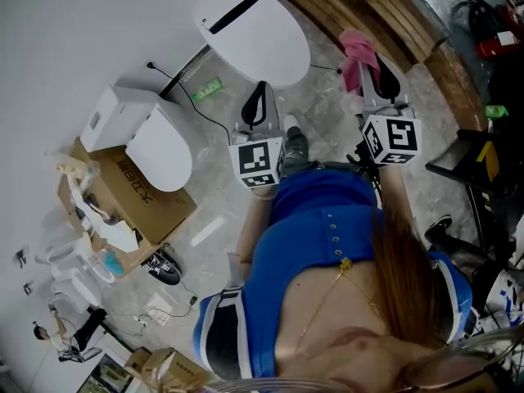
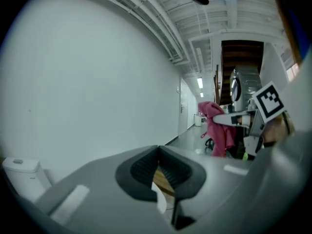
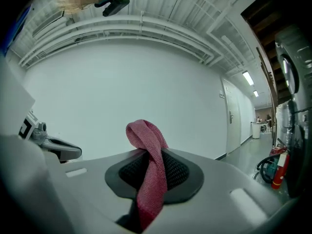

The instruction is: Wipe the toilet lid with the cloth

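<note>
Hanging from the right gripper (image 1: 366, 65) is a pink cloth (image 1: 357, 50), pinched between the jaws with a looped bunch standing above them and a tail trailing down through the gap. The right gripper view confirms it: the jaws are clamped on the cloth (image 3: 147, 145), and beyond them only a plain white wall shows, not the toilet. So the gripper is aimed forward, not down at the work.

The left gripper (image 1: 260, 97) has its jaws pressed together with nothing between them; in the left gripper view the pads (image 2: 141, 167) meet at their tips and hold nothing.

The toilet lid (image 1: 262, 43) is a closed white oval on a toilet standing on the grey floor (image 1: 327, 113), beside a run of wooden slats (image 1: 368, 11). In the head view its long axis runs on a diagonal, from the far left, where a dark slot marks the back end, to the near right, where the rounded front points towards the person. It lies ahead of the person and left of the cloth.

The empty left gripper is the nearer one, its tip just beside the lid's front edge. The cloth-bearing right gripper sits off to the lid's right, over the floor near the slats. The coming move probably calls for the right gripper to swing left and tip downward to lay the cloth on the lid. How high it hangs above the lid cannot be told.
</note>
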A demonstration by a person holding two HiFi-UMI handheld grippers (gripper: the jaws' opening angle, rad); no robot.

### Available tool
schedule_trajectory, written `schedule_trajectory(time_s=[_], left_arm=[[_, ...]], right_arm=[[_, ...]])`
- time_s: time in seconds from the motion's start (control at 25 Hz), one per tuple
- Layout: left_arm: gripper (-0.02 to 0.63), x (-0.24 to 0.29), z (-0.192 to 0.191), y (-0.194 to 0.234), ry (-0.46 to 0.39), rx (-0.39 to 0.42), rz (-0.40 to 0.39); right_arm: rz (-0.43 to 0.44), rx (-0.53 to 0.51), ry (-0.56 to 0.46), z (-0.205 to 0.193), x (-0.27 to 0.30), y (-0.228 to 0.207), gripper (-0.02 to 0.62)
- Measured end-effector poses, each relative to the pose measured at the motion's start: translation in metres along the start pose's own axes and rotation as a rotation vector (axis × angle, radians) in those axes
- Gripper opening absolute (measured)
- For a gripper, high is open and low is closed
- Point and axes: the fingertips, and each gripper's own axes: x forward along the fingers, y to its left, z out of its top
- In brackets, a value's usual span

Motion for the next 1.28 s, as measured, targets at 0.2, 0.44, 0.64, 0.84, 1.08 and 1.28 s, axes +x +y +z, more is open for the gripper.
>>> schedule_trajectory(time_s=[0.2,0.44,0.64,0.84,1.08,1.28], left_arm=[[-0.008,0.046,0.009,0.045,0.002,0.004,0.017],[-0.008,0.071,-0.009,0.088,0.069,0.005,0.057],[-0.008,0.096,-0.021,0.111,0.112,-0.025,0.1],[-0.008,0.132,-0.023,0.129,0.139,-0.046,0.157],[-0.007,0.193,-0.034,0.155,0.164,-0.11,0.237],[-0.004,0.235,-0.065,0.173,0.213,-0.221,0.284]], right_arm=[[0.01,-0.003,0.001,0.01,0.065,-0.002,0.071],[0.018,0.008,0.034,0.007,0.122,0.004,0.071],[0.029,-0.006,0.093,-0.001,0.168,0.003,0.071],[0.13,-0.024,0.105,-0.004,0.234,0.002,0.072],[0.393,-0.151,0.051,0.011,0.332,0.016,0.071],[0.578,-0.173,0.08,-0.009,0.405,0.031,0.071]])
